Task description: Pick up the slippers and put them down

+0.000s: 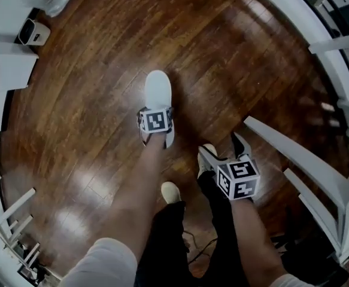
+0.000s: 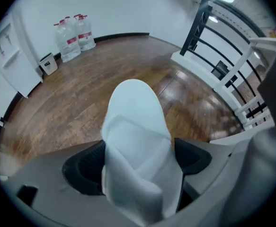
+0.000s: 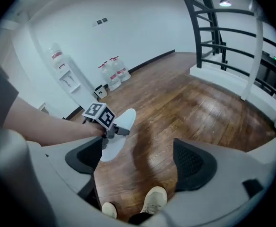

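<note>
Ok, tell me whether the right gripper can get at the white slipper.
Probably yes. The right gripper is open and empty, and only wooden floor shows between it and the slipper. The left gripper clamps one end, leaving the rounded end free.

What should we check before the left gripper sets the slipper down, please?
1. Grip: the left gripper has its jaws shut on the white slipper, which sits centred between them: ok.
2. Landing spot: the wooden floor around and ahead of the slipper is bare: ok.
3. Height: whether the slipper's sole is touching the floor or hanging above it: cannot tell.
4. Feet: the person's shoes are apart from the slipper, nearer the body: ok.
5. Right gripper: jaws apart, nothing between them, free to help: ok.
6. Second slipper: none shows in any view: cannot tell.
</note>
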Demonstrator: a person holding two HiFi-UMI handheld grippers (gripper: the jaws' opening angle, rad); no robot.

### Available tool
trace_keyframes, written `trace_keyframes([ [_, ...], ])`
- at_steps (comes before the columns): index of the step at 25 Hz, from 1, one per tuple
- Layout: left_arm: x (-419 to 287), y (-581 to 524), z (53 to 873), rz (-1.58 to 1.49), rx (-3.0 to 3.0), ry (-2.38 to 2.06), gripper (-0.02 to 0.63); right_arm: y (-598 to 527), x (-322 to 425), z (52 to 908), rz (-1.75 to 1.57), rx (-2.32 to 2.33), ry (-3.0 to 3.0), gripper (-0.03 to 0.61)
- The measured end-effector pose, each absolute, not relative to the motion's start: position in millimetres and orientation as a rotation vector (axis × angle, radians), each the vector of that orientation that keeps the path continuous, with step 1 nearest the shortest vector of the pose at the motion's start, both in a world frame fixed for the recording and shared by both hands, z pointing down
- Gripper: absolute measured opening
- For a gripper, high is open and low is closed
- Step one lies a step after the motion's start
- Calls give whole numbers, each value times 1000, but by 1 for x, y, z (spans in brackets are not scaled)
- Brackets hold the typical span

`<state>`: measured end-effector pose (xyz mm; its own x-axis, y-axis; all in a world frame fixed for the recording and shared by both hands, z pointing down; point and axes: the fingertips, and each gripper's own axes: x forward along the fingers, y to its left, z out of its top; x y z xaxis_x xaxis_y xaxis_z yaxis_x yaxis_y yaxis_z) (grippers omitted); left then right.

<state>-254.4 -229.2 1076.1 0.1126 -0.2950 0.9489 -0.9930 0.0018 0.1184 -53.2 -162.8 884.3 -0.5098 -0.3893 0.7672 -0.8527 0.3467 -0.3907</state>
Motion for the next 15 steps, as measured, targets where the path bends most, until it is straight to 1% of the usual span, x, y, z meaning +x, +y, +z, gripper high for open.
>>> trace_keyframes([
  [4, -260, -210, 1200, 980, 1395, -1291, 454, -153, -76, 944, 1108, 1000, -2082, 462],
  [8, -276, -185, 1283, 1046, 1323, -1279, 463, -157, -89, 959, 983, 891, -2123, 462],
  [10, -281, -174, 1300, 1066, 1276, -1268, 468, -150, -94, 967, 982, 851, -2111, 462],
  [12, -284, -166, 1298, 1093, 1256, -1246, 509, -145, -102, 969, 975, 824, -2110, 462],
  [15, -291, -161, 1257, 1126, 1269, -1230, 491, -141, -118, 966, 1003, 823, -2108, 462],
])
